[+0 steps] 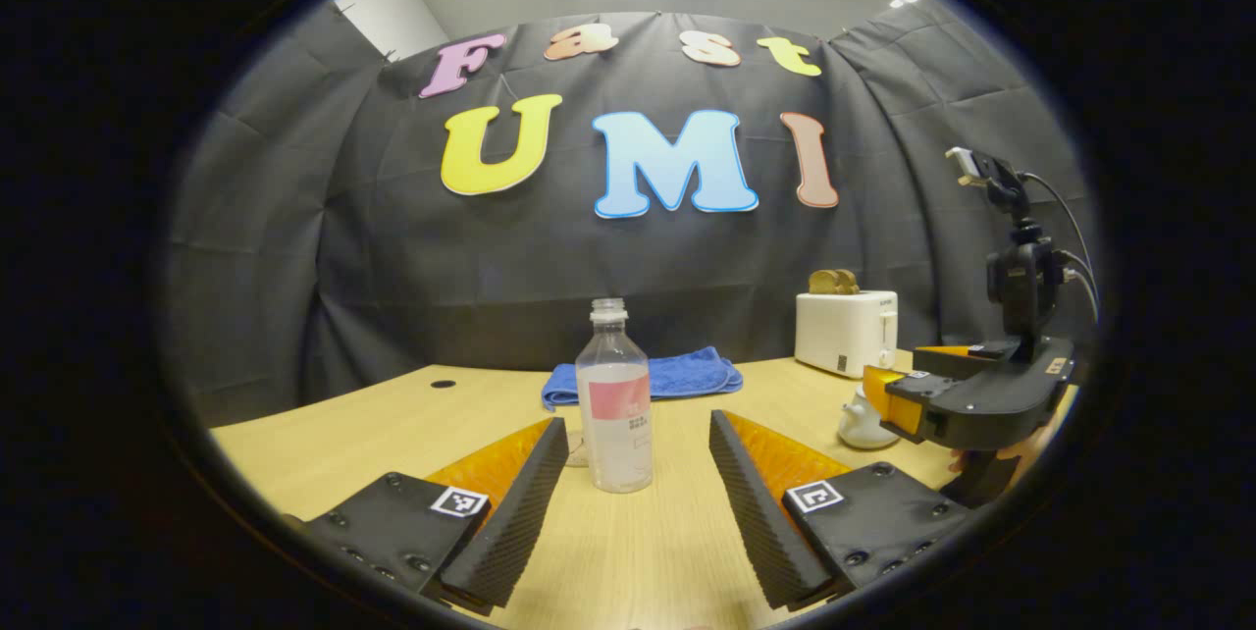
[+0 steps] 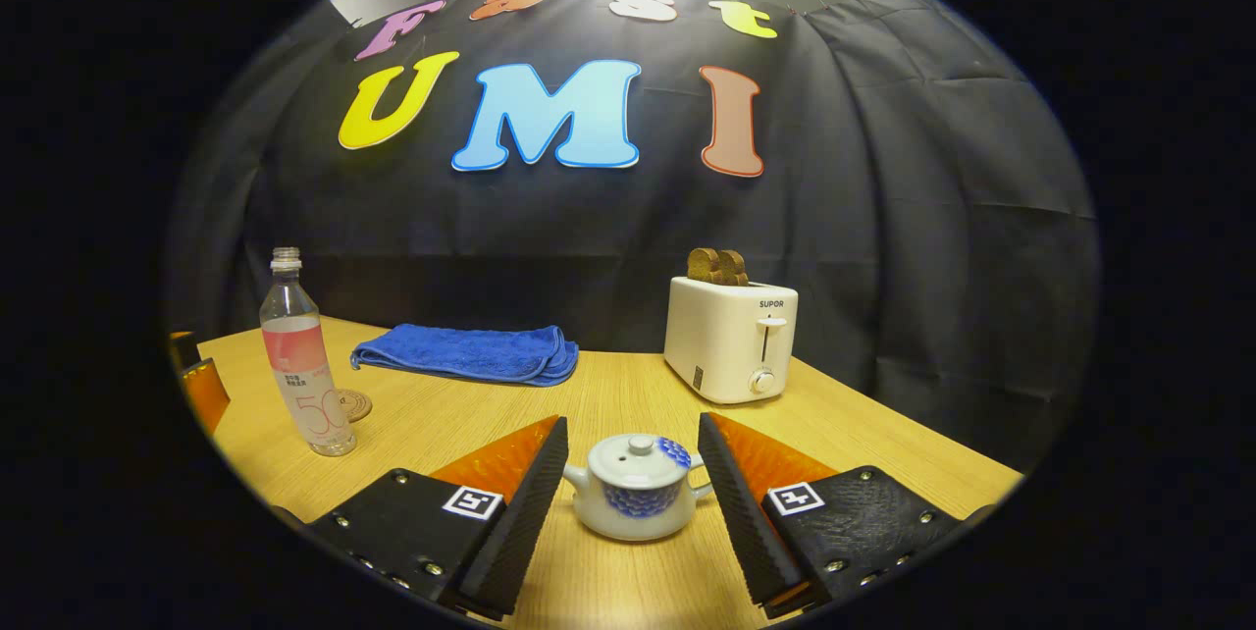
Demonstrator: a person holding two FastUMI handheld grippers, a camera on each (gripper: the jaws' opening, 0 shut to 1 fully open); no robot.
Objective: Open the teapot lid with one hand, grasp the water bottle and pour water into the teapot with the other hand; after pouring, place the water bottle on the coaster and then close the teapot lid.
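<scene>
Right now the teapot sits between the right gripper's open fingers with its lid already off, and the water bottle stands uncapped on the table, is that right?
Not quite: the lid is still on the teapot, as the right gripper view shows. The rest holds: the teapot sits between the right gripper's open fingers, and the water bottle stands uncapped on the table.

At the bottom of the left gripper view, the left gripper [image 1: 638, 458] holds its jaws wide apart. The right gripper [image 2: 633, 458] gapes likewise, also appearing at the left gripper view's right edge.
</scene>
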